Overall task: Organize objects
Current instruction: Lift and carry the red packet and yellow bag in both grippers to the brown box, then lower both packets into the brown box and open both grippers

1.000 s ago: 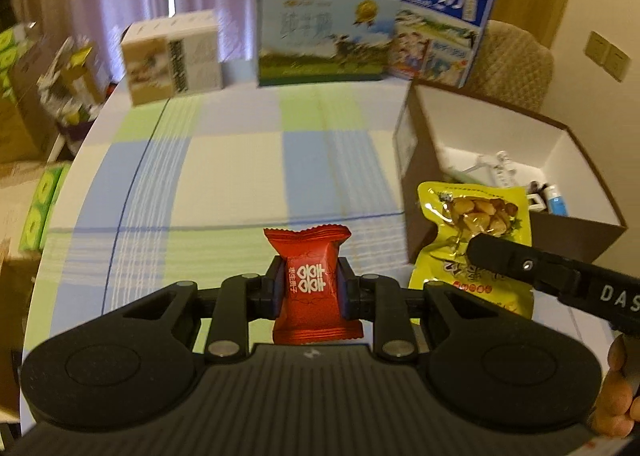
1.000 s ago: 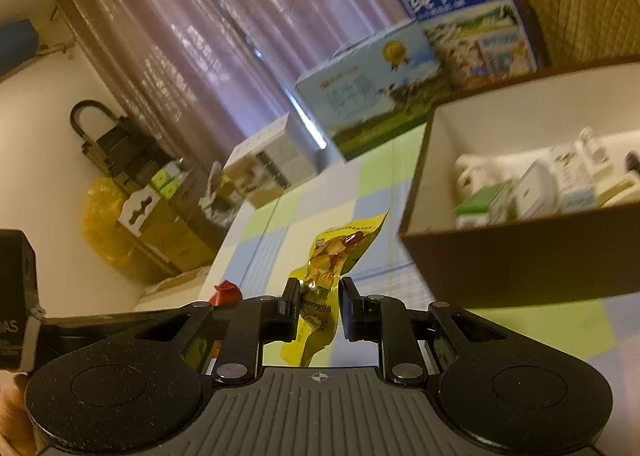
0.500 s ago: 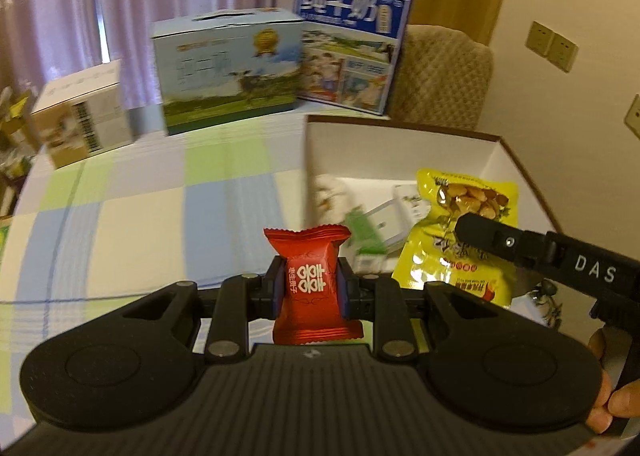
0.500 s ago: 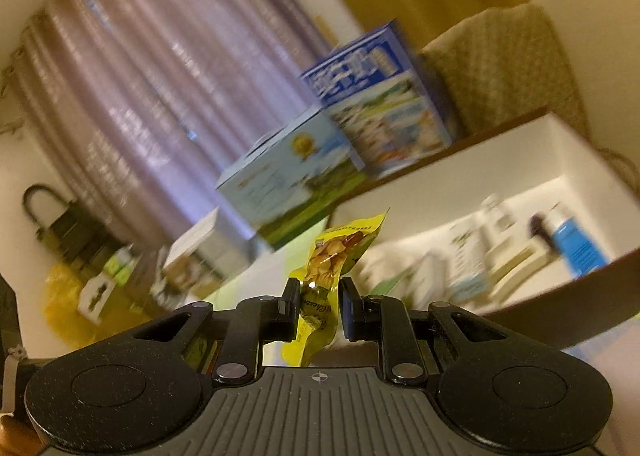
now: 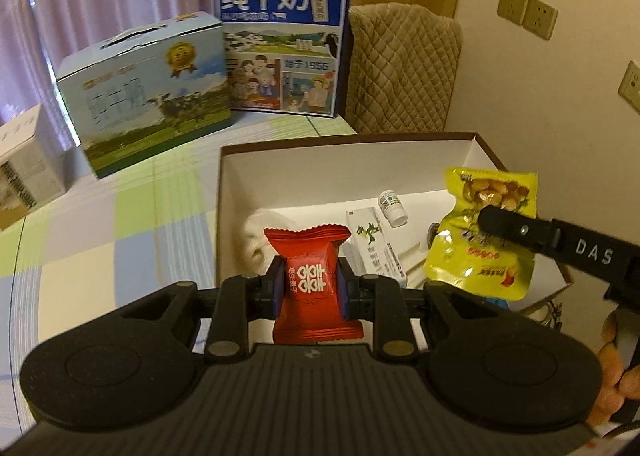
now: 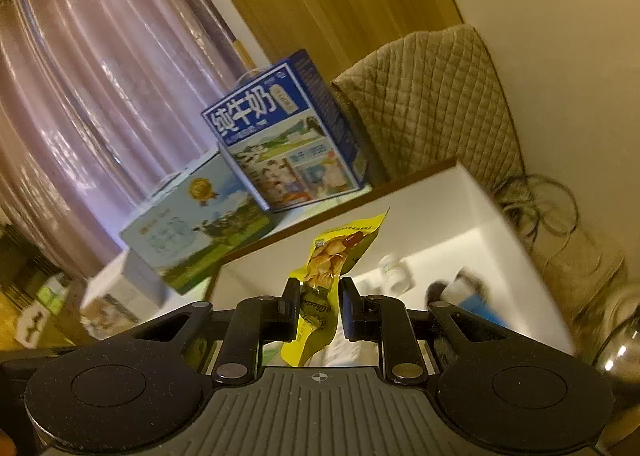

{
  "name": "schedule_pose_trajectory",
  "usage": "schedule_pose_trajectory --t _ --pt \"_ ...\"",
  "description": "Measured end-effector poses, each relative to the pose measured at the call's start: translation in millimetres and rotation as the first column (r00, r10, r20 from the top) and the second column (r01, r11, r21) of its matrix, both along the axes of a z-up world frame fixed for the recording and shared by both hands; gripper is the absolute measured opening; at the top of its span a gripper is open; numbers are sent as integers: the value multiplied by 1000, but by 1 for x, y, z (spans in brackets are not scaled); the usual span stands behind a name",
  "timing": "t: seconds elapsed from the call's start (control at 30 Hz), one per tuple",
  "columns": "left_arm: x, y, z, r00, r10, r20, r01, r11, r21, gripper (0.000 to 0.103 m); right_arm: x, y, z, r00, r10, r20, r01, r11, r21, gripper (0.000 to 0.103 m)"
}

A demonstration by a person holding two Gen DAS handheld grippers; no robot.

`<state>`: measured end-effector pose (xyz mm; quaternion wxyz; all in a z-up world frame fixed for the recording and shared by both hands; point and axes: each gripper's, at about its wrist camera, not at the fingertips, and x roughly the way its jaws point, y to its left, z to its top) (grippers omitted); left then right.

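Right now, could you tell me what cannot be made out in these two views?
- Left wrist view: the cardboard box floor near us, hidden by the red candy packet and left tongs.
- Right wrist view: bottles in the box, motion-blurred.
- Yellow snack pouch: lower print, covered by right tongs.

Dim warm indoor light, fisheye bending at edges, right view motion-blurred

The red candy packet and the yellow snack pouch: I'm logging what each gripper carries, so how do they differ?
The red candy packet is small, opaque and pillow-shaped; the yellow snack pouch is larger, flat, with a clear window showing its contents. The left gripper clamps the packet across its middle; the right gripper pinches the pouch. Both are sealed and held above the open box.
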<state>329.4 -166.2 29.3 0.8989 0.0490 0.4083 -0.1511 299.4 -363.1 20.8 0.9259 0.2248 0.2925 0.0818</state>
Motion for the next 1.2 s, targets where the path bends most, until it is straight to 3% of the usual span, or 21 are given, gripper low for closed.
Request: schedule_pose_trajectory --t 0.27,0.57,1.0,1.2 --pt "37 -30 -18 998 -62 -26 63 995 80 21 36 -8 -1 998 63 -31 -67 981 -180 17" --pt "78 -43 -40 995 -68 -69 76 989 128 22 75 -7 -10 983 147 -108 -173 940 -294 17" --pt "126 -48 -63 990 -12 -139 31 991 132 22 115 -13 -33 963 155 -219 -222 918 -329 17" --pt "136 -51 -67 986 -12 -164 23 998 63 25 119 -13 -36 961 154 -231 -225 919 -323 17"
